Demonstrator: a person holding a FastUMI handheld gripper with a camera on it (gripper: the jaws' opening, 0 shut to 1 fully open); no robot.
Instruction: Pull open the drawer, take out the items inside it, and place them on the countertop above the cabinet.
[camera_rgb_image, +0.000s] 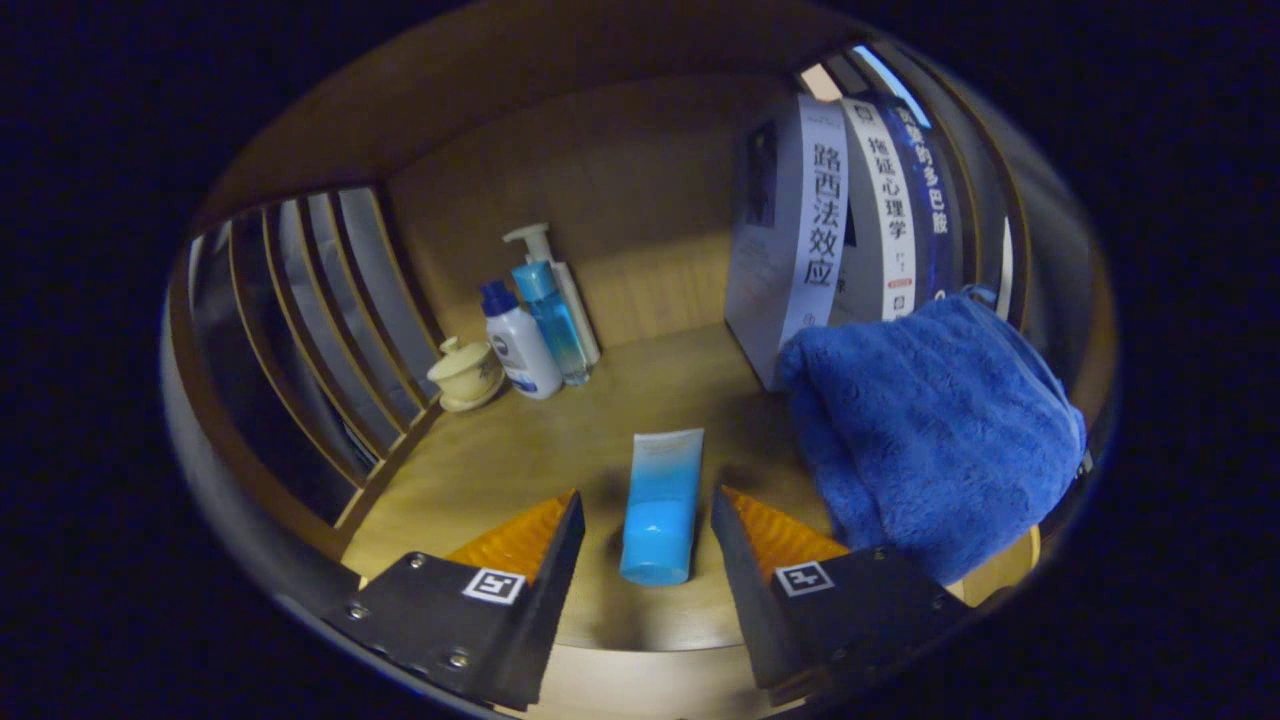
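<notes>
A blue tube (660, 505) is seen lying flat on the wooden countertop (500, 455), cap end toward the camera, in the gap between the two fingers of the gripper (648, 515). The fingers are spread apart, one on each side of the tube, and a strip of bare wood is left between each finger and the tube, so nothing is gripped. From this arrangement it is judged that the tube has either just been set down or is about to be picked up; which of the two cannot be told. Since the tube rests on what looks like the countertop above the cabinet, it is taken as an item already delivered. Just to the right of the tube and the right finger, a blue towel (935, 435) is heaped on the same surface, and it may also have been brought out. Behind the towel, a few books (835, 225) are stood upright against the back panel. Farther off to the left, by the slatted side wall (310, 310), a group of bottles (540, 320) is stood together, with a small lidded cup (466, 374) just beside them. The drawer is out of sight, so it cannot be told whether anything is left inside it; whatever is still there remains to be taken out and placed up here.
</notes>
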